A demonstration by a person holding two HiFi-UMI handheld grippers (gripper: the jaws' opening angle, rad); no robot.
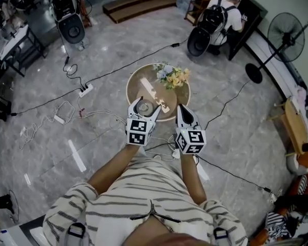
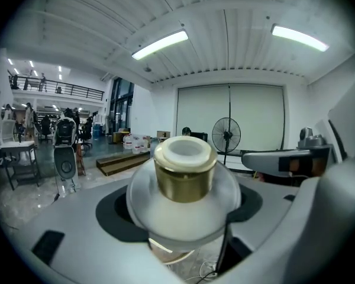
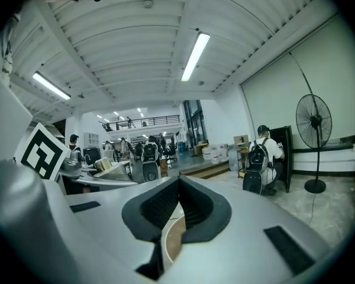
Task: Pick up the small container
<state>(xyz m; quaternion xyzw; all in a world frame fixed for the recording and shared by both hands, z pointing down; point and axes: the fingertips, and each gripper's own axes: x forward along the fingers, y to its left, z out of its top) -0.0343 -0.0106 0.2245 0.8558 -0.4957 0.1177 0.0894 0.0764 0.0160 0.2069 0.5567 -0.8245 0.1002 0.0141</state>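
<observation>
Head view, looking steeply down: a person in a striped shirt holds one tool in each hand over the near edge of a round wooden counter (image 1: 132, 92); the left tool (image 1: 146, 106) has its jaws spread moderately and closed around the small container (image 1: 143, 109), which sits over the counter's near-left part; the right tool (image 1: 181, 110) is just beside it to the right, jaws together, over the counter's near rim; a bunch of flowers (image 1: 170, 76) lies at the far side of the counter, with pale pieces (image 1: 155, 97) between the flowers and the tools; cables (image 1: 72, 106) trail over the grey floor. Left gripper view: the small container fills the middle, a round, milky-white jar with a gold collar (image 2: 184, 179) and a white top, upright, gripped on both sides by the jaws' dark pads; a curve of the counter shows below it, and whether the jar touches the counter cannot be told. Right gripper view: the two dark pads meet at their tips with nothing held between them; the counter's rim shows through the slit beneath them; the small container is out of this view.
</observation>
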